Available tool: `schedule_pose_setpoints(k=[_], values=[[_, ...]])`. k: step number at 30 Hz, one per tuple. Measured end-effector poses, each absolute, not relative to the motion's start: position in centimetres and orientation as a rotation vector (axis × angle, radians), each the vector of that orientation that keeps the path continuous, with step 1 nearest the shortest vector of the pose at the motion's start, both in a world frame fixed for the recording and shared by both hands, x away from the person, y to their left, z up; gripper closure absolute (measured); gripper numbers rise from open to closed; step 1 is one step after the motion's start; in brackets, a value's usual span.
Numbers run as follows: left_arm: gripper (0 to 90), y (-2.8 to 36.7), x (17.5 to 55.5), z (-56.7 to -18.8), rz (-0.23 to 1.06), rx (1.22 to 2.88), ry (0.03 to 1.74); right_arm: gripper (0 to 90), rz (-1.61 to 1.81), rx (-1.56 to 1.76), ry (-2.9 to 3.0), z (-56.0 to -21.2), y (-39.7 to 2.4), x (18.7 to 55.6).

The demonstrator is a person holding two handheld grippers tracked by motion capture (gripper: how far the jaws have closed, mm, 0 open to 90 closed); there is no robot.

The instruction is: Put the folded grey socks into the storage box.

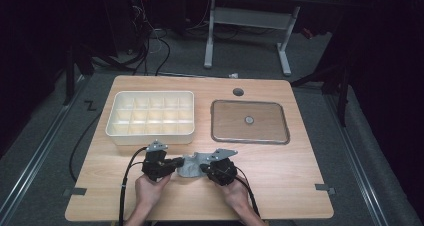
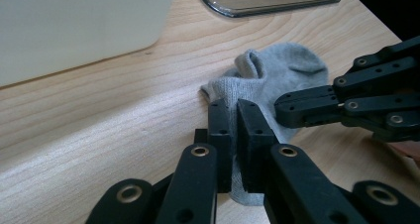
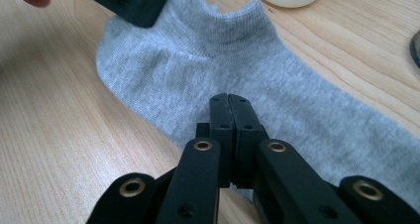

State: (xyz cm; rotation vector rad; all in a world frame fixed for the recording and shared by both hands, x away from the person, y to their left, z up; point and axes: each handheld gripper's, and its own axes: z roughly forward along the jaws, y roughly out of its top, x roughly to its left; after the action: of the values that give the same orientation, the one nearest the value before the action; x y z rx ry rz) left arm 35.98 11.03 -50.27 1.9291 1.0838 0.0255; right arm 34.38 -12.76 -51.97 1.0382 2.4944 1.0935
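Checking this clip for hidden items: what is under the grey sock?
Under the grey sock shows bare wooden table around its edges. Both hand-held grippers, left and right, pinch the fabric. Whatever lies beneath its middle is covered.

Table [image 1: 280, 176] lit from above, surroundings dark; high view soft, close views sharper.

Wooden table [image 1: 280, 171], grey sock [image 1: 190, 166], cream divided box [image 1: 150, 117], metal-rimmed tray [image 1: 249, 121]
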Motion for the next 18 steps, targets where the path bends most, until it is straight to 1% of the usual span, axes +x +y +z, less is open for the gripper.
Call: schedule_pose_setpoints(k=[18], values=[[85.8,11.1,36.1,-49.0,-0.065,1.862,1.026,90.0,1.074,1.020,2.545,-52.5,-11.6,34.9]])
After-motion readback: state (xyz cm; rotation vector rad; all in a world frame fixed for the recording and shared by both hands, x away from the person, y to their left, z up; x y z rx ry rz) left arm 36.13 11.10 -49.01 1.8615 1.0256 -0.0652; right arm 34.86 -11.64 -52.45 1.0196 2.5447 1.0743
